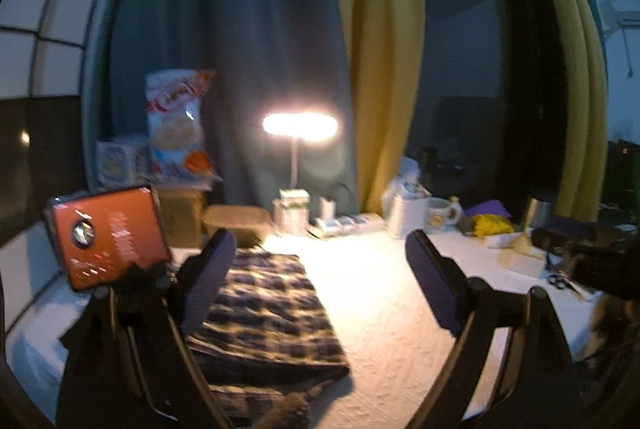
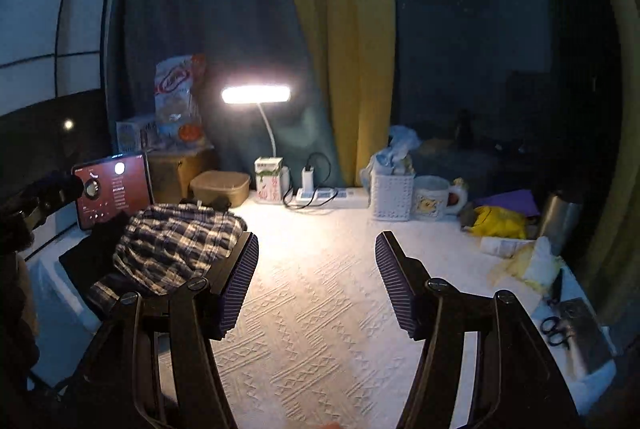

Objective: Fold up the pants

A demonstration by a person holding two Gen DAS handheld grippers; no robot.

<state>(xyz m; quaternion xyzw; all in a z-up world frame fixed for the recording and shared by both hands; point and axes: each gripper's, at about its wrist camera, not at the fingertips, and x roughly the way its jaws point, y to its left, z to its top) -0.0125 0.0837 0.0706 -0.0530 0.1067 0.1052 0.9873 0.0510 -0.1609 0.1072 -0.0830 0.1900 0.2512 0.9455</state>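
The plaid pants (image 1: 264,309) lie folded in a flat bundle on the white textured tablecloth (image 1: 380,309), at the left of the table. In the right wrist view the plaid pants (image 2: 176,245) rest partly on a dark garment (image 2: 88,257). My left gripper (image 1: 320,241) hangs above the table just right of the bundle, open, with nothing between its fingers. My right gripper (image 2: 316,241) is open too, over bare tablecloth (image 2: 320,329) to the right of the pants, and it holds nothing.
A tablet with a red screen (image 2: 112,189) stands behind the pants. Along the back are a lit desk lamp (image 2: 256,95), a brown lidded box (image 2: 220,187), a power strip (image 2: 332,195), a white basket (image 2: 392,197) and a mug (image 2: 434,197). Scissors (image 2: 554,329) and a yellow cloth (image 2: 496,221) lie at the right.
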